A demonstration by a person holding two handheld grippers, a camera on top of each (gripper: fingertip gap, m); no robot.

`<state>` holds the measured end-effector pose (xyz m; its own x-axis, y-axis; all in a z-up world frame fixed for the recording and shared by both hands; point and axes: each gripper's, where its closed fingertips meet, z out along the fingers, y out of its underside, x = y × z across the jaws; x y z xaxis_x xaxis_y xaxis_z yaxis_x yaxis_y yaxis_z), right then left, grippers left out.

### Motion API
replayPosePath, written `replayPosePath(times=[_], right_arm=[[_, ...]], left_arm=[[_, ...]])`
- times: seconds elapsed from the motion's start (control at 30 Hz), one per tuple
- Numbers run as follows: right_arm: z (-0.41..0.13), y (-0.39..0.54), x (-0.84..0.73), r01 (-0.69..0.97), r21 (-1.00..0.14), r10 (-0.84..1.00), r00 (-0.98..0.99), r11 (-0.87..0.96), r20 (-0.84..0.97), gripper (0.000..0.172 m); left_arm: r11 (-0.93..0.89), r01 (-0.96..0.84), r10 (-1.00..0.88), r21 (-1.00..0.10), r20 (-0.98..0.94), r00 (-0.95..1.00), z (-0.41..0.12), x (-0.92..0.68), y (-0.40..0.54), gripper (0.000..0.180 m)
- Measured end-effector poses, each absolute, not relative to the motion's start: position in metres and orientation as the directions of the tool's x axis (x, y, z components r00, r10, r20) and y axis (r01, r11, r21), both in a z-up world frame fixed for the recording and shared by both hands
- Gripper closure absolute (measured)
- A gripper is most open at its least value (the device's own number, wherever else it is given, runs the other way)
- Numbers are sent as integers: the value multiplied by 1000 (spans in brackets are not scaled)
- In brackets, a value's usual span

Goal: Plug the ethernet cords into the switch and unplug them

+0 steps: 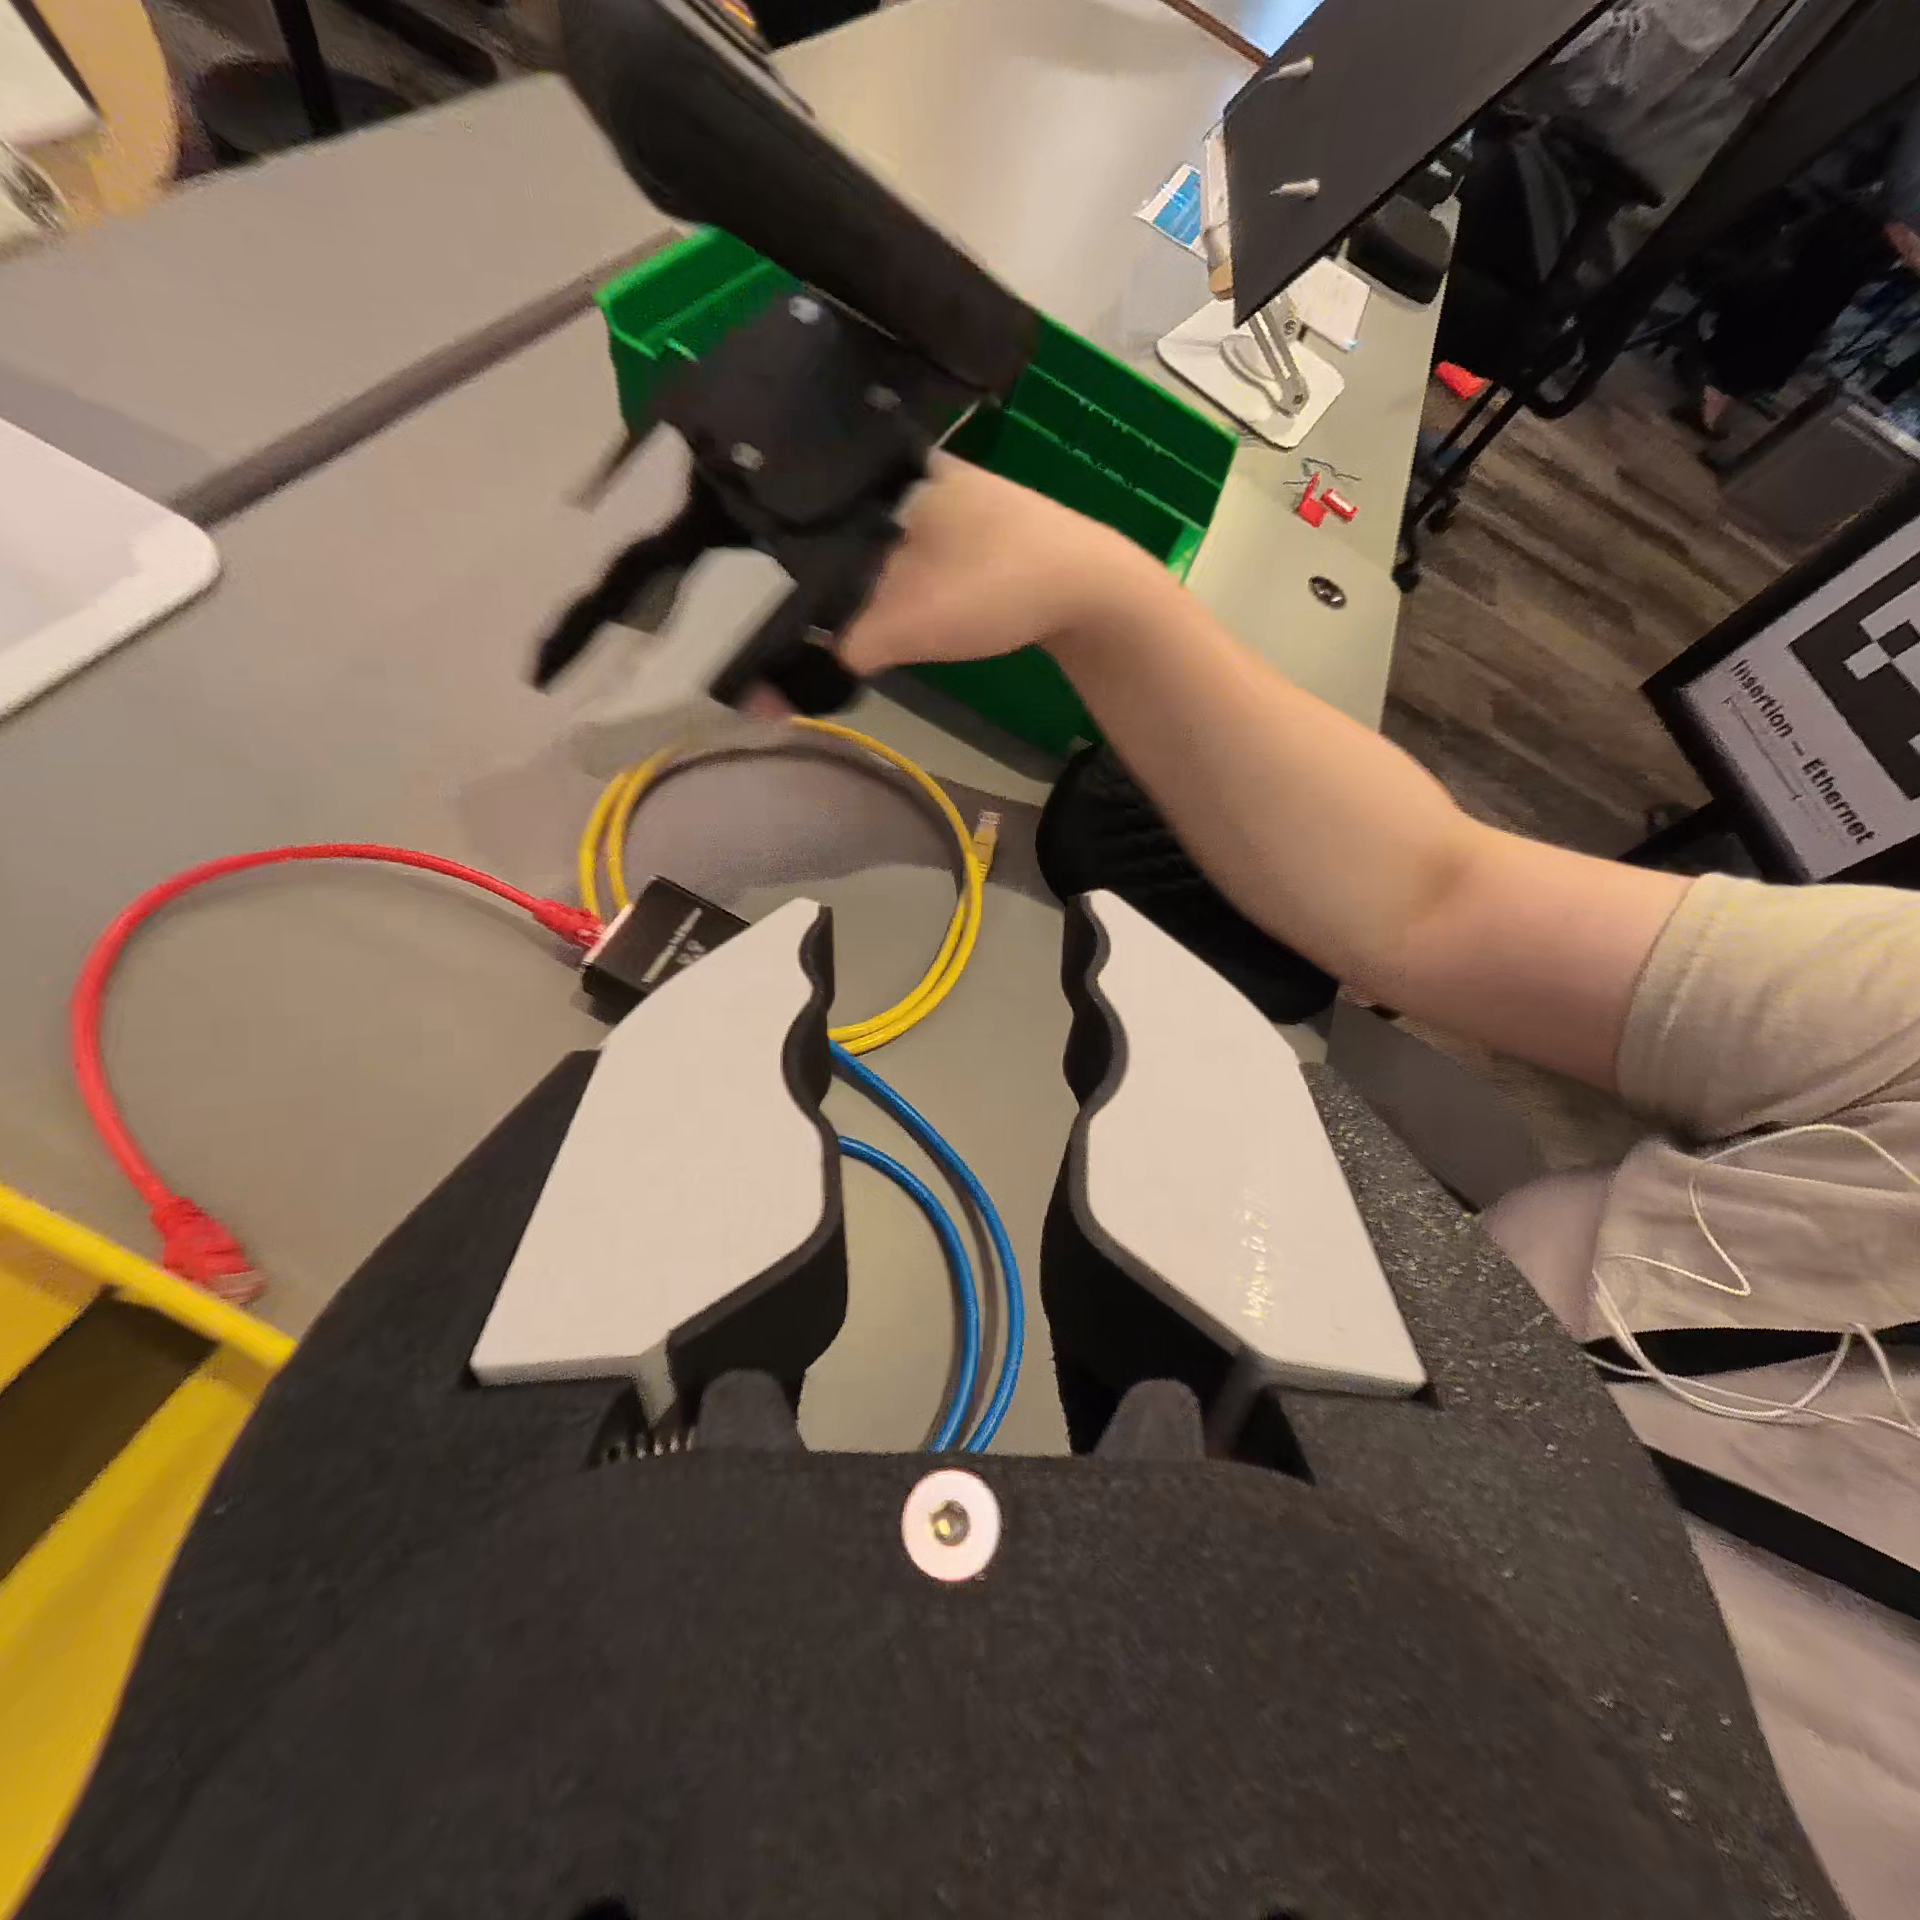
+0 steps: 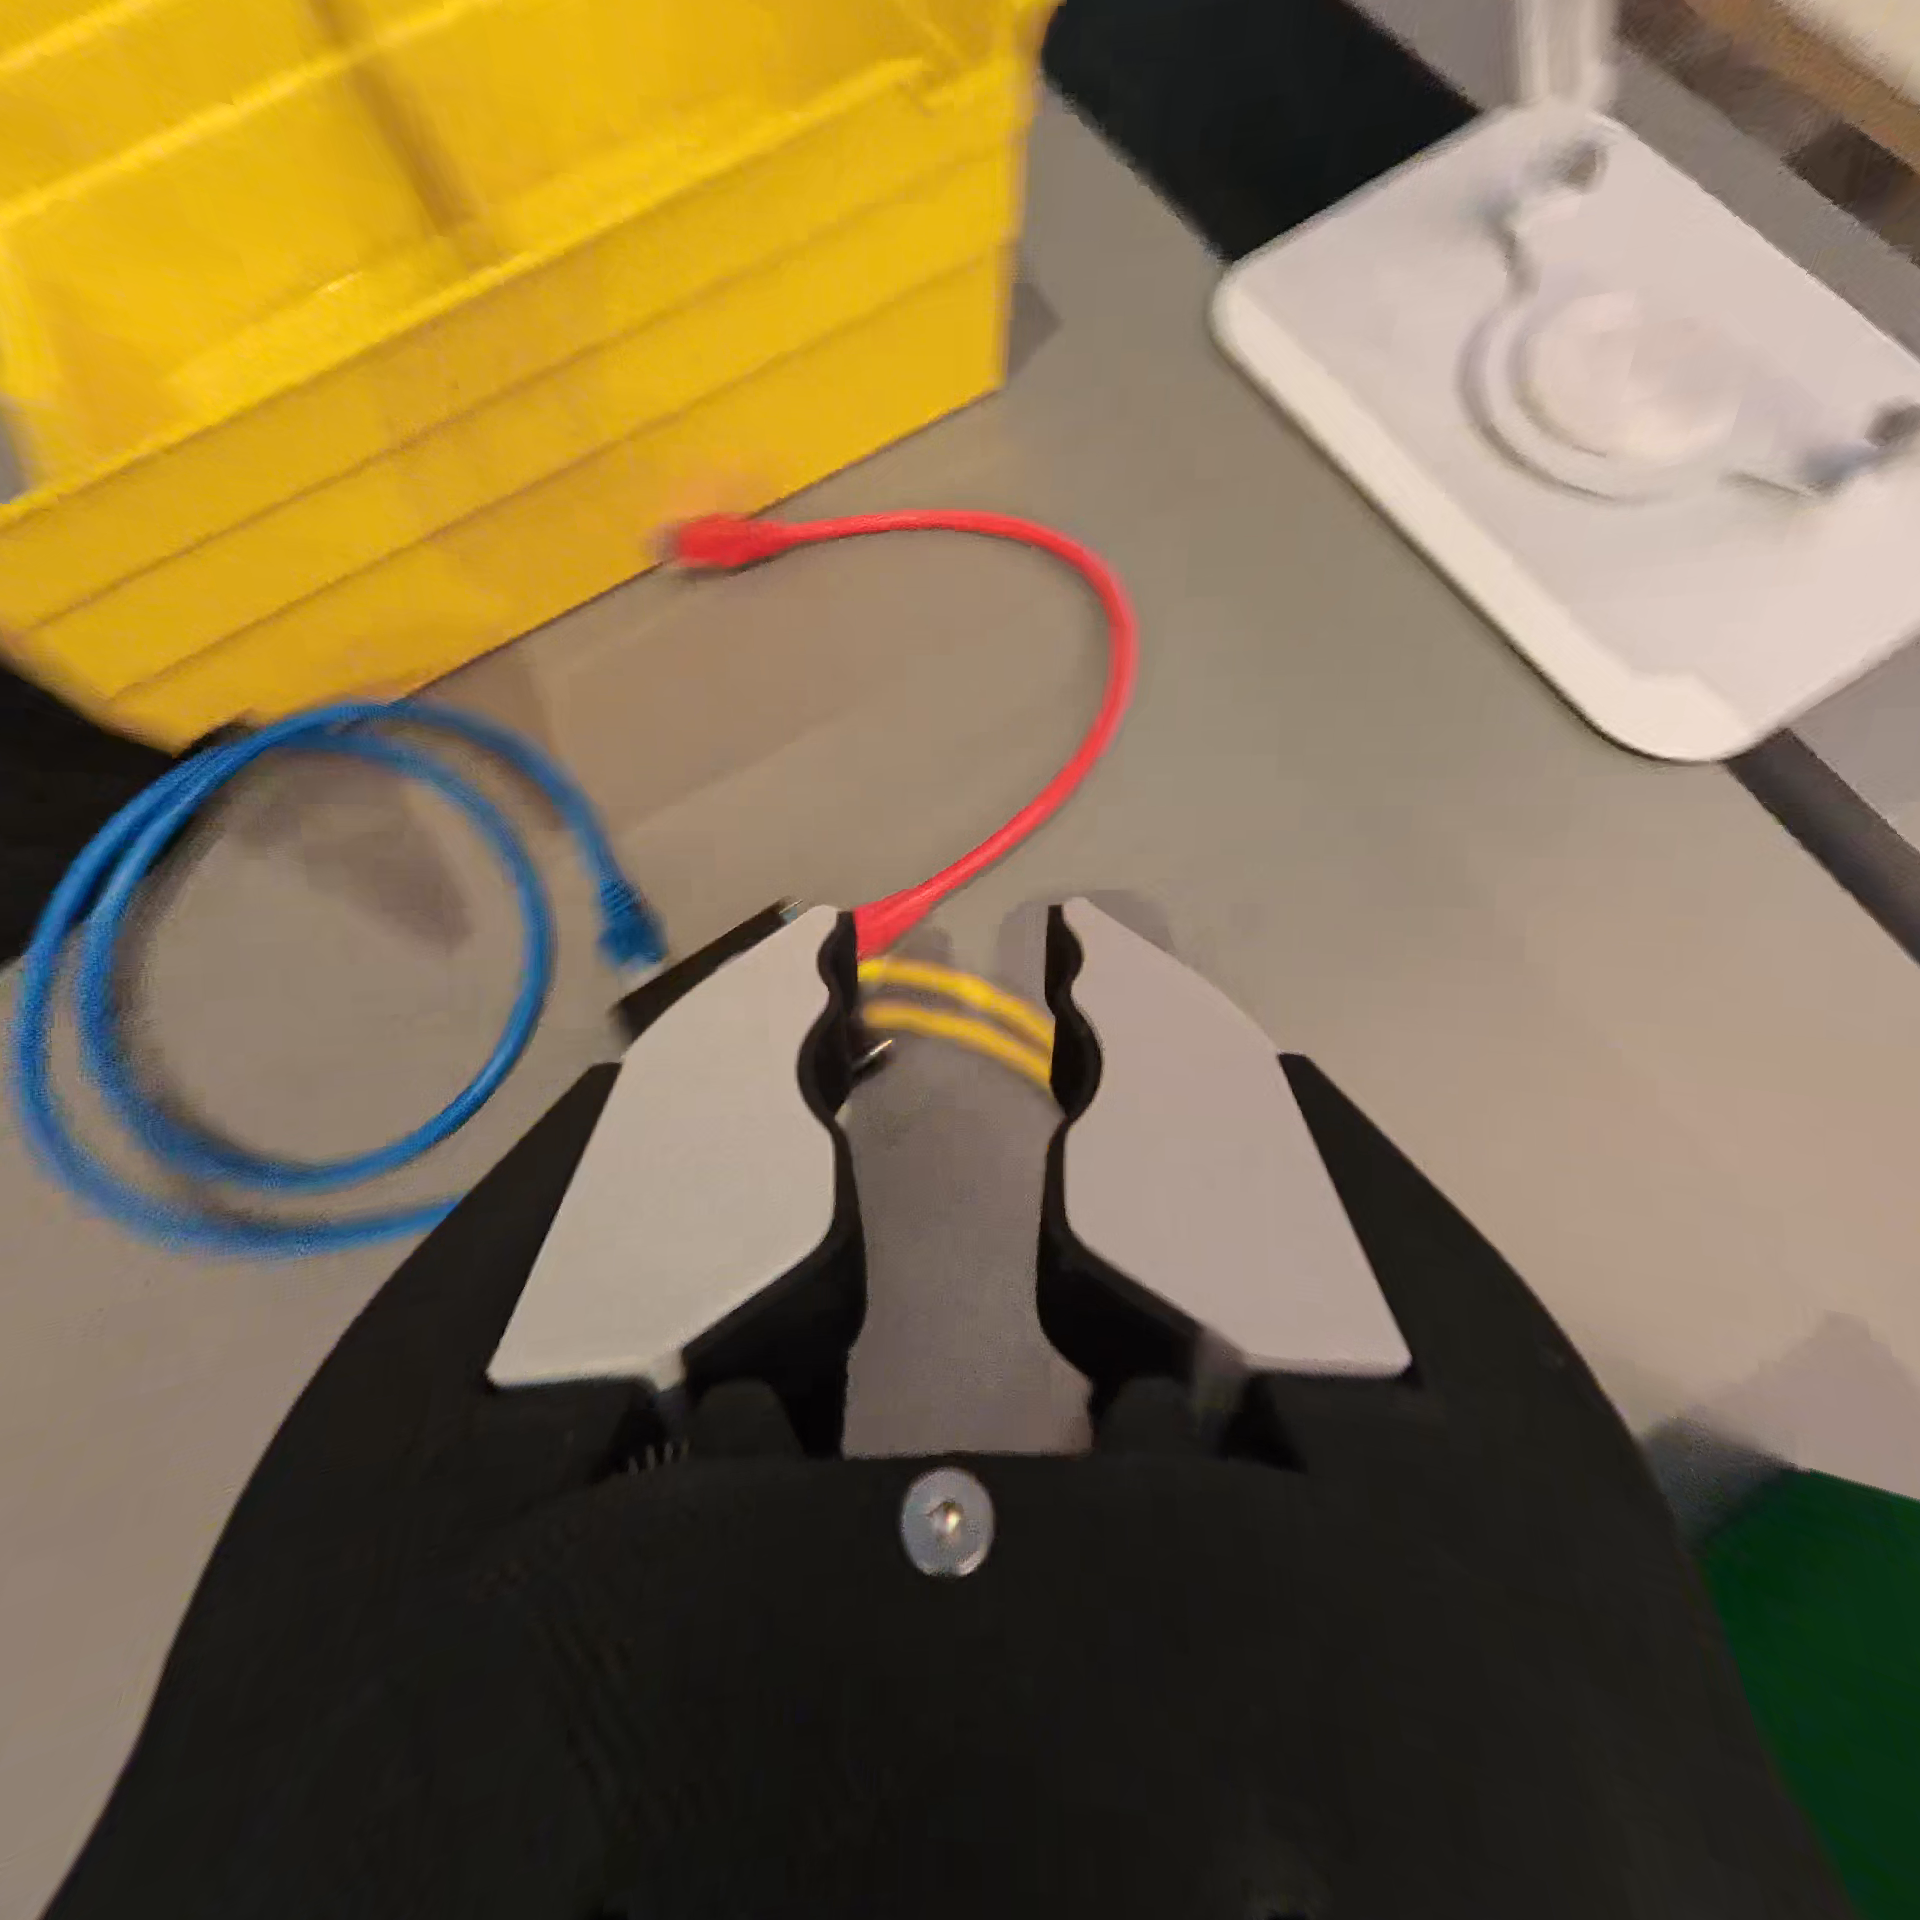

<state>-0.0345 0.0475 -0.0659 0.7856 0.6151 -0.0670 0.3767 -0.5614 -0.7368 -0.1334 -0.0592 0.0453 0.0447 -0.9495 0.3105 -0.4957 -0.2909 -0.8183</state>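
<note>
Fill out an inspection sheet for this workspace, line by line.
Surface: grey table, mostly bare.
Job's things: black switch, red cord plugged into it.
Clutter: yellow bin, green bin, white stand base.
Grippers: left claw open, holding nothing; right claw open above the cords.
Cables: yellow cord coiled, plug free; blue cord coiled.
Surroundings: person's arm, black panel, wood floor.

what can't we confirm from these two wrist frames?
- Switch ports: left wrist view, the left gripper's finger covers most of the box; right wrist view shows only a sliver.
- Blue cord far end: not visible in either view.
- Right gripper fingertips: motion-blurred in left wrist view.
</note>
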Motion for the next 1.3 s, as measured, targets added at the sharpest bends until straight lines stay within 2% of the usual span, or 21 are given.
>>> replayPosePath(times=[0.1, 0.2, 0.27, 0.33, 0.4, 0.53, 0.63, 0.93, 1.03, 1.17, 1.3], right_arm=[[-71, -28, -64, 549, -675, 791, 606, -493, -85, 134], [-110, -87, -66, 711, -591, 886, 463, -382, -16, 135], [-139, -99, -54, 755, -515, 874, 486, -406, 24, 141], [-159, -105, -50, 750, -468, 852, 524, -467, -10, 145], [-158, -104, -53, 727, -473, 833, 552, -499, -31, 155], [-160, -111, -50, 823, -338, 874, 486, -456, 3, 160], [-144, -123, -50, 865, -222, 892, 444, -450, -81, 160], [-28, -133, -49, 881, -98, 831, 393, -463, -393, 162], [11, -138, -61, 877, -139, 798, 340, -460, -497, 162], [64, -120, -82, 749, -428, 807, 236, -506, -542, 165], [83, -112, -78, 609, -618, 849, 191, -496, -493, 165]], left_arm=[[-218, -458, -973, -862, 226, 39, 81, -143, -56, 139], [-161, -382, -984, -910, 176, -4, 125, -149, -60, 139], [-133, -344, -987, -929, 155, -39, 148, -150, -66, 139], [-104, -315, -988, -943, 134, -75, 164, -149, -72, 138], [-84, -288, -987, -954, 119, -104, 173, -147, -78, 138], [-93, -216, -977, -972, 131, -168, 174, -149, -85, 139], [-128, -200, -972, -971, 163, -167, 167, -152, -75, 141], [-135, -237, -960, -962, 186, -210, 156, -155, -68, 142], [-96, -300, -954, -949, 174, -245, 143, -151, -74, 141], [-83, -376, -955, -923, 181, -234, 127, -146, -69, 135], [-95, -346, -942, -934, 196, -271, 134, -150, -73, 135]])
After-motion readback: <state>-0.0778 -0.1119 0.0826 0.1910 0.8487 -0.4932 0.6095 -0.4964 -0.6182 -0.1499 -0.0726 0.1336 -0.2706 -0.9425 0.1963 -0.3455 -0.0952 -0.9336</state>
